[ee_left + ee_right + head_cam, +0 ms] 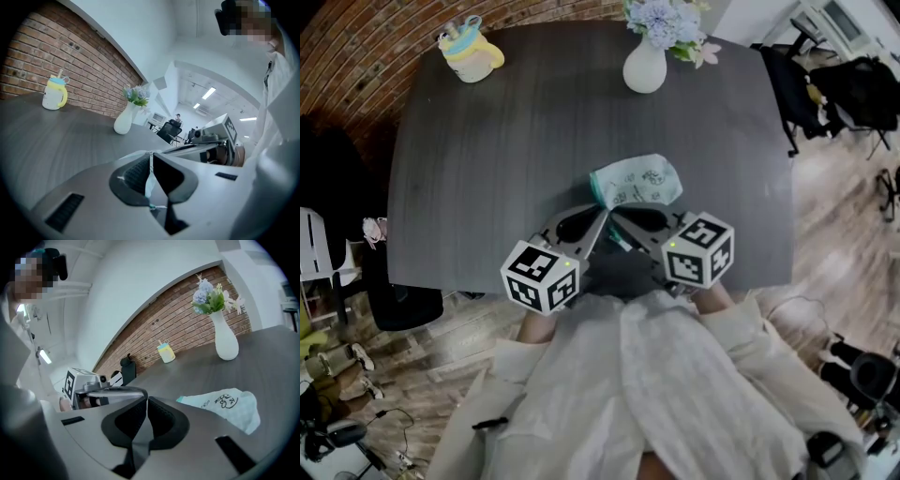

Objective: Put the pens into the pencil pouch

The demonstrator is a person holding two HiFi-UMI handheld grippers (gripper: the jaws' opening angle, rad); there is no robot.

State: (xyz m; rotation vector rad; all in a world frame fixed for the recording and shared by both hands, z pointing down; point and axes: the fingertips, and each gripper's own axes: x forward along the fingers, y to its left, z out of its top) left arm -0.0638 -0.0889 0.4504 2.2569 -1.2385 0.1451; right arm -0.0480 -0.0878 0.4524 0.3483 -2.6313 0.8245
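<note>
Left gripper (150,157) pinches mint-green fabric pencil pouch (639,182) near dark grey table's (487,169) front edge, right gripper (147,401) closed alongside; lots of tabletop beyond.

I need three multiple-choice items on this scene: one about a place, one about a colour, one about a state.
1. Where does the vase stand? A. by the table's far edge B. on the floor C. on a chair
2. The cup's body is A. red B. yellow C. black
3. The left gripper's jaws are A. wide apart B. shut on the pouch C. unseen
1A: it stands far across the table. 2B: its body looks yellow. 3B: fabric is pinched between them.
</note>
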